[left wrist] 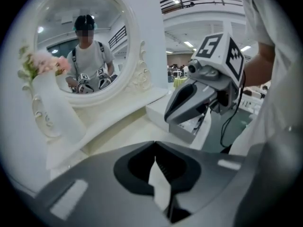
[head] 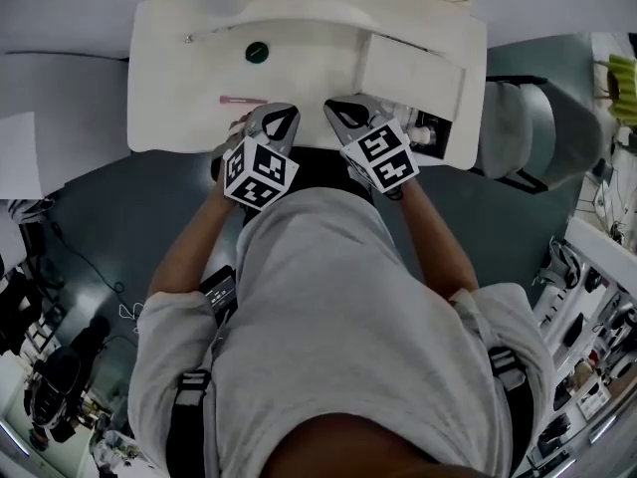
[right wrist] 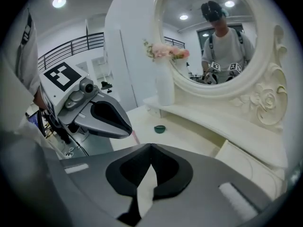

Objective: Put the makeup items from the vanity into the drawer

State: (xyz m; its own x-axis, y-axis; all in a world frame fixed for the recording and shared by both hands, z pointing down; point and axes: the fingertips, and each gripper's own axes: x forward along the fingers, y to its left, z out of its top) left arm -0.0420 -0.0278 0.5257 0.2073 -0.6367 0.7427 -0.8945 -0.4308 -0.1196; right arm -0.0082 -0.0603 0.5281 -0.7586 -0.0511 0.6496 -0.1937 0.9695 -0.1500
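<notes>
The person stands at the front edge of the vanity (head: 179,118) and holds both tools over it, side by side and close to each other. The left gripper (head: 280,118) is clenched, its jaws meet at the tips and nothing is between them. The right gripper (head: 342,116) is also closed and empty, and it hangs just beside the drawer (head: 445,139). This drawer is pulled out at the front right corner of the vanity. Some small dark and light things lie in it, but I cannot tell what they are.

Two makeup items lie on the vanity top. The small green pot (head: 257,52) sits near the middle, toward the back edge. The pink stick (head: 242,100) lies nearer to the front edge, just ahead of the left gripper and a little to its left, not touching it. Both are well apart from the drawer.

At the back edge stands a white vase (right wrist: 164,86) with pink flowers, beside the round mirror (right wrist: 265,100) in its carved frame.
</notes>
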